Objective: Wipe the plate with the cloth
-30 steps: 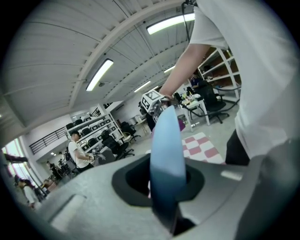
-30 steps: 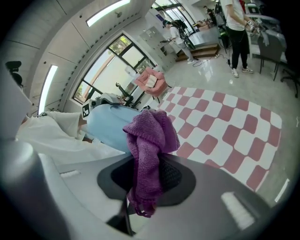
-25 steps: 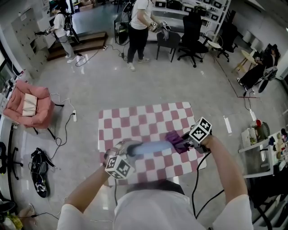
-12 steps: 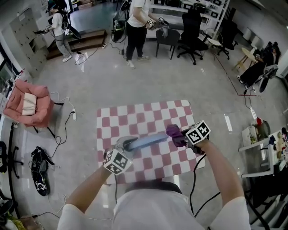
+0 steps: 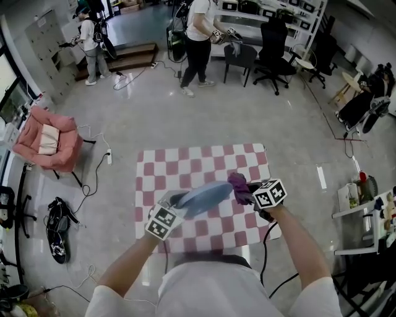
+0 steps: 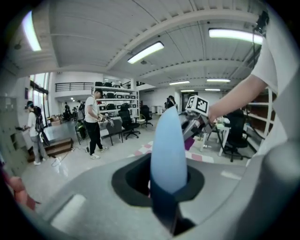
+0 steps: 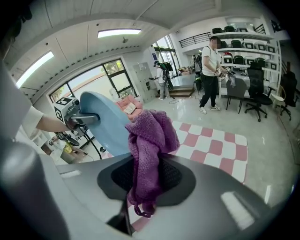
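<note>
Between the left gripper point(image 6: 166, 185) jaws: plate point(image 6: 168, 145), pale blue, clamped at its rim, seen edge-on from that gripper's camera. Jaws narrow, tight on the rim.

Right gripper point(image 7: 147, 180) jaws closed on the cloth point(image 7: 151, 138): purple, bunched, a lump bulging above the jaws and a small loop hanging below them.

Head view: plate is tilted and off the table point(image 5: 198, 162), running from the left gripper at lower left up toward the right gripper. Cloth sits at the plate's right end and looks to be touching it. Right gripper view agrees: cloth overlaps the plate's face, left gripper on the opposite rim. Both grippers are over the near half of the table, arms reaching in from the bottom edge, white sleeves.

Table has a pink-and-white checked cover.

Further out: grey floor point(image 5: 185, 117), cables trailing across it. Pink armchair point(image 5: 46, 139) well left of the table, black bag point(image 5: 55, 238) on the floor nearer the person. At the back, a person in a white top point(image 5: 199, 31) stands next to black chairs point(image 5: 275, 43) and shelves point(image 5: 291, 12). A second person point(image 5: 93, 37) stands at far left.
</note>
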`<state>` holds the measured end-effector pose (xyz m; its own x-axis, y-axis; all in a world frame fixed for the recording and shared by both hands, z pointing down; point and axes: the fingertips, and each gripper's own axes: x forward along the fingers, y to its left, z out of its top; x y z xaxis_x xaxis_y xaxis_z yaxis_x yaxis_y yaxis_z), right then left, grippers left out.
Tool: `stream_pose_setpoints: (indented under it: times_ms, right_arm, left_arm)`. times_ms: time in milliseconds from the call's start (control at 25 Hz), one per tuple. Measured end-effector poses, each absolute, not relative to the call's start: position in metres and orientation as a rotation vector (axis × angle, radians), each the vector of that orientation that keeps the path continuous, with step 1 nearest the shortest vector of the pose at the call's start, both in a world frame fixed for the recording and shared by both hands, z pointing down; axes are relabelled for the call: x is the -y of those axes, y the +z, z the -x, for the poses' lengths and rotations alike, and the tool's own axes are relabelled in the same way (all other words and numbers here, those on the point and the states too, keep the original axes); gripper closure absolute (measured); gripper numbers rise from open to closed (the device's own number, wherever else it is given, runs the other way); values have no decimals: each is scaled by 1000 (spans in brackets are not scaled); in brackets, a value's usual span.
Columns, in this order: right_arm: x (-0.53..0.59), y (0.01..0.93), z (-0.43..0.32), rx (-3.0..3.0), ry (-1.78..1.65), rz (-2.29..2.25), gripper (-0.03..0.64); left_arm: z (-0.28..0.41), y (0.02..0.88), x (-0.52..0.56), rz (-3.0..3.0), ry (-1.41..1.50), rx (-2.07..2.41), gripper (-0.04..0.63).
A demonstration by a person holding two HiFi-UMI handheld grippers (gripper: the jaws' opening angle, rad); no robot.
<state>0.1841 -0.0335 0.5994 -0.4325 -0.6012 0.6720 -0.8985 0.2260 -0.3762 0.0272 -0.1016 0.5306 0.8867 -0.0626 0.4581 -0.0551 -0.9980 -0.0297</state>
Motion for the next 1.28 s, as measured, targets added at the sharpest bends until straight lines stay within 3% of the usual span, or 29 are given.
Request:
stream_pose_setpoints:
  times_ms: [1280]
  right_arm:
    - [12,563,-199,2157,586,-1613,525]
  left_arm:
    - [-28,542,100,3899,-644,-131,543]
